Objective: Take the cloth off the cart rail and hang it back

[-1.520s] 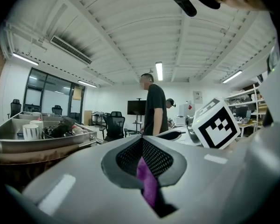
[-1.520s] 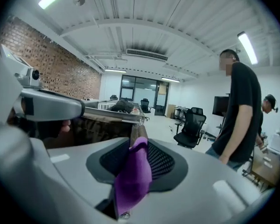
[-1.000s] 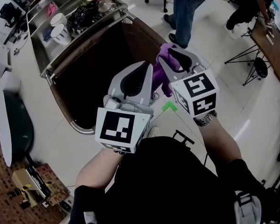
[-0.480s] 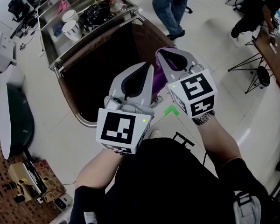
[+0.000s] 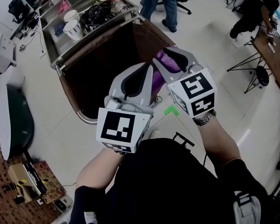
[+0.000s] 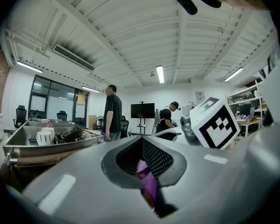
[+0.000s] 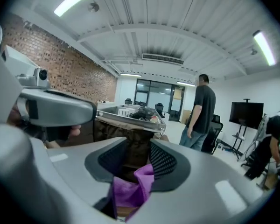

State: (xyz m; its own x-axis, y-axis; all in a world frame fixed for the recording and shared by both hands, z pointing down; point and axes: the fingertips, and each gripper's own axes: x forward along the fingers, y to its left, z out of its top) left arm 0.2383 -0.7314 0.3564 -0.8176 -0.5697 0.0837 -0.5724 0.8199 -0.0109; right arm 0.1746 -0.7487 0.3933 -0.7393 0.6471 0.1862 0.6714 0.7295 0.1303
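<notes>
Gripping the purple cloth (image 5: 157,77), the left claw (image 5: 147,67) is closed. Its own view shows a fold of the fabric (image 6: 147,181) pinched deep between the pads. The right claw (image 5: 164,57) has just been opening. Its jaws stand apart, with the cloth (image 7: 128,190) bunched loosely in the throat between them. This is judged to be no firm grip.

Cloth location: in the air between the two claws, which stand side by side and close together. It bridges the short gap from one claw to the other, so its held edge runs left to right. The remainder hangs below, largely hidden behind the right claw.

Governing relation: the cart rail (image 5: 79,116), a chrome tube rimming the brown bag (image 5: 102,64), lies ahead of and below both claws. The bag's right-hand rim passes closest, just beyond the right claw, so that hand is the nearer one. Rehanging probably calls for carrying the held edge forward over that rim and lowering it across.

Surroundings: no surface supports the cloth. The cart's steel tray (image 5: 49,38) holds two white cups (image 5: 75,29) and a dark bundle (image 5: 98,14). The floor (image 5: 51,134) is pale, with a green tape mark (image 5: 169,109). A person (image 5: 158,1) stands beyond the cart. A brick wall (image 7: 70,64) and ceiling strip lights show in the right gripper view.
</notes>
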